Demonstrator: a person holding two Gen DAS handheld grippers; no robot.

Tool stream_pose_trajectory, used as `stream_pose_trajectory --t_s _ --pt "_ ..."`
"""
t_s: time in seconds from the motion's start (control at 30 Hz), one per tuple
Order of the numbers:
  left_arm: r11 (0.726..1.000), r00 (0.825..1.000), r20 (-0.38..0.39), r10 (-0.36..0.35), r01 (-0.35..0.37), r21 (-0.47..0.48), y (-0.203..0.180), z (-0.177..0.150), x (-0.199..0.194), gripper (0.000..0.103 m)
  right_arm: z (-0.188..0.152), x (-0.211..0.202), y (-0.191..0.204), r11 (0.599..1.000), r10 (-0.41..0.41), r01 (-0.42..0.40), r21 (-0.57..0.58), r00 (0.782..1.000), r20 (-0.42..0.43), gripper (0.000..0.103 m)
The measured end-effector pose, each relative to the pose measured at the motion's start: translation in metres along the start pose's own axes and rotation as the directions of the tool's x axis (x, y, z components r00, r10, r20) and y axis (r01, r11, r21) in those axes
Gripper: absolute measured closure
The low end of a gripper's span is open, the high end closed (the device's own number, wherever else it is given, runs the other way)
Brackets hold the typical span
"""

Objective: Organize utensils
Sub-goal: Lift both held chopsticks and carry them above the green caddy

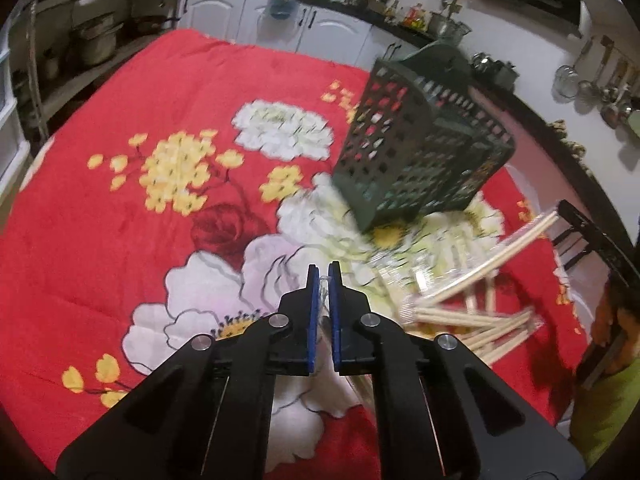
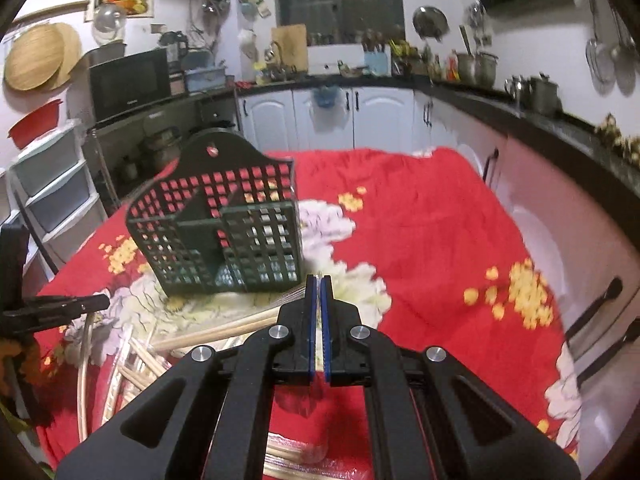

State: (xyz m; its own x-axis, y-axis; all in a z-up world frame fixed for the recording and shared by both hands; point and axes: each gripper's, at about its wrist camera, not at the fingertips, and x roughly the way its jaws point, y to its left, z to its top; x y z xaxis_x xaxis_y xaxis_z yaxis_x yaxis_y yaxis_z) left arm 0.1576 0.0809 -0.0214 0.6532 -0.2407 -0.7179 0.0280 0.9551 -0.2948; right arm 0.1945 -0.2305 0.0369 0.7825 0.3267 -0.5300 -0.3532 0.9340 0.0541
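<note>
A dark green perforated utensil holder (image 1: 420, 148) (image 2: 216, 232) stands on the red floral cloth (image 1: 120, 200) (image 2: 432, 240), with two compartments showing. Wooden chopsticks in clear plastic sleeves (image 1: 472, 312) (image 2: 132, 360) lie in a loose pile in front of it. My left gripper (image 1: 323, 276) is shut on a clear plastic sleeve; a pale packet hangs below its fingers. My right gripper (image 2: 319, 280) is shut on a pale chopstick that runs between its blue pads, and its wrapped end (image 2: 296, 452) shows beneath. Both grippers are lifted above the cloth, short of the holder.
Part of the left gripper's black frame (image 2: 52, 308) reaches in at the left edge of the right wrist view. A person's green and orange sleeve (image 1: 608, 400) is at the right. White cabinets (image 2: 320, 120) and a cluttered black counter (image 2: 520, 100) ring the table.
</note>
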Motion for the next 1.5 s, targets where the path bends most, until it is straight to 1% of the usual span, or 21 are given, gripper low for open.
stream_pose_trajectory --t_s 0.27,0.5,0.67,0.77,0.97,1.1,1.27,1.37,1.43,1.5 --pt "0.997 0.995 0.096 -0.039 0.033 0.065 -0.021 0.027 -0.038 0.101 0.015 -0.016 0.017 0.998 0.014 -0.010 -0.059 0.998 0.068 0.101" --pt "0.992 0.980 0.181 -0.082 0.064 0.106 -0.041 0.050 -0.063 0.102 0.029 -0.034 0.027 0.995 0.022 -0.009 -0.102 0.991 0.133 0.101" --pt "0.986 0.971 0.215 -0.109 0.079 0.144 -0.059 0.063 -0.071 0.102 0.038 -0.045 0.029 0.993 0.027 -0.007 -0.118 0.986 0.165 0.101" --pt "0.984 0.964 0.232 -0.130 0.098 0.145 -0.064 0.069 -0.075 0.102 0.042 -0.050 0.031 0.992 0.030 -0.006 -0.128 0.983 0.181 0.101" --pt "0.979 0.940 0.296 -0.167 0.122 0.165 -0.079 0.089 -0.089 0.102 0.052 -0.061 0.031 0.990 0.039 -0.008 -0.139 0.975 0.219 0.101" --pt "0.974 0.921 0.336 -0.198 0.147 0.171 -0.088 0.103 -0.095 0.102 0.062 -0.069 0.030 0.990 0.037 -0.002 -0.141 0.968 0.247 0.101" --pt "0.966 0.890 0.387 -0.240 0.181 0.183 -0.101 0.120 -0.104 0.102 0.077 -0.079 0.029 0.991 0.046 -0.009 -0.130 0.957 0.286 0.101" --pt "0.963 0.868 0.427 -0.254 0.188 0.192 -0.112 0.131 -0.108 0.102 0.086 -0.087 0.029 0.991 0.052 -0.009 -0.136 0.947 0.317 0.101" --pt "0.962 0.857 0.445 -0.260 0.191 0.194 -0.117 0.137 -0.109 0.102 0.094 -0.092 0.031 0.990 0.061 -0.014 -0.140 0.940 0.336 0.101" --pt "0.962 0.843 0.472 -0.259 0.185 0.199 -0.123 0.144 -0.111 0.102 0.101 -0.095 0.033 0.990 0.068 -0.018 -0.142 0.933 0.353 0.101"
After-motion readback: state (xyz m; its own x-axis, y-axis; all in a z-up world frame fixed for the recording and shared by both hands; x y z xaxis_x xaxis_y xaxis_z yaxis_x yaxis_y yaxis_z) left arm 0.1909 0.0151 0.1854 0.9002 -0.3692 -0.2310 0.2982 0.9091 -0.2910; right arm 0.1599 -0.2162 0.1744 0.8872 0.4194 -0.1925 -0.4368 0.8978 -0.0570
